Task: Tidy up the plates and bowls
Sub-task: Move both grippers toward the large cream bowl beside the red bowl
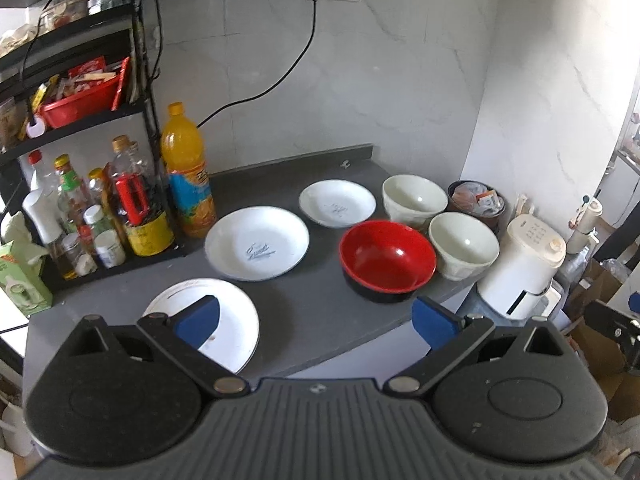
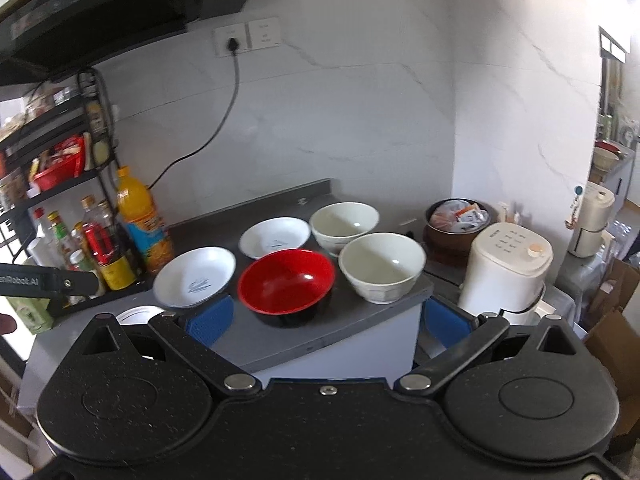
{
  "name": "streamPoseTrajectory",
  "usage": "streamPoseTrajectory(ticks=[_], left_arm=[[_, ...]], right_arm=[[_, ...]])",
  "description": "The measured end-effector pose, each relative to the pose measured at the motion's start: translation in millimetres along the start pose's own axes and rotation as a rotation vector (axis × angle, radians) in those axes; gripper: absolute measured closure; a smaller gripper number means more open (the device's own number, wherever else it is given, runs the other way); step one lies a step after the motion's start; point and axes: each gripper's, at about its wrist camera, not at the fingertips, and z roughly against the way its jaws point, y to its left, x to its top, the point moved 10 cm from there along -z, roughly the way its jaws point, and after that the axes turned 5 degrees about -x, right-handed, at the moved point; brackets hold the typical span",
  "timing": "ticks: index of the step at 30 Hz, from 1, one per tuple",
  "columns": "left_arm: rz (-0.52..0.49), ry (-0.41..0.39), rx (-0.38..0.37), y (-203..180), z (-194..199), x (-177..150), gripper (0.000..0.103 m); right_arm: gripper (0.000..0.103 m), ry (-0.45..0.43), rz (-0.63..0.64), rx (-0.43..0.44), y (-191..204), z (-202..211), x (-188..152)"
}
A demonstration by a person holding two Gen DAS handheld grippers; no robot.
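Three white plates and three bowls lie spread over the dark table (image 1: pixel 304 320), none stacked. In the left wrist view the near plate (image 1: pixel 236 320) sits at lower left, the middle plate (image 1: pixel 258 248) at centre, the far plate (image 1: pixel 338 202) just above it; the red bowl (image 1: pixel 387 254) is right of centre, with the near cream bowl (image 1: pixel 464 244) and the far cream bowl (image 1: pixel 414 198) beyond it.

The plates look like glazed ceramic: stiff, slick, breakable, best pinched at the rim. The cream bowls probably weigh more; take them by the wall. The red bowl looks like light plastic, likely to slide.

The left gripper (image 1: pixel 316 318) is spread wide and empty, one pad over the near plate. The right gripper (image 2: pixel 326 320) is likewise spread and empty, facing the red bowl (image 2: pixel 286 280).

The left view shows the near plate nearly whole; the right view shows only a sliver (image 2: pixel 138 314). The right view alone shows the range hood (image 2: pixel 100 16) at upper left.
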Motion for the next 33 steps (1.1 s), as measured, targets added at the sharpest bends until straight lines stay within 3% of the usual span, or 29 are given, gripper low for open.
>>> streamPoseTrajectory(ticks=[12,17,21,25,29,33], left_arm=[[-0.036,0.008,-0.088,-54,-87,38,0.003],[-0.057,0.005,-0.164,-83,-143,65,0.013],[-0.091,0.014,-0.209,-103,-188,88,0.016],[-0.109,0.074,-0.257,-118,-236,100,0.027],[-0.148,0.136,-0.271,-128,-278,105,0.039],[-0.155,0.199,-0.287,-133,-315,102,0.043]], right_arm=[[0.002,0.019,-0.075,-0.077,-45,-58,10],[0.016,0.055,-0.079,-0.139,-67,-106,12],[0.018,0.085,-0.140,-0.130,-81,-142,16],[0.030,0.136,-0.161,-0.154,-91,-179,16],[0.031,0.175,-0.195,-0.173,-100,-212,16],[0.036,0.217,-0.209,-0.197,-107,-240,12]])
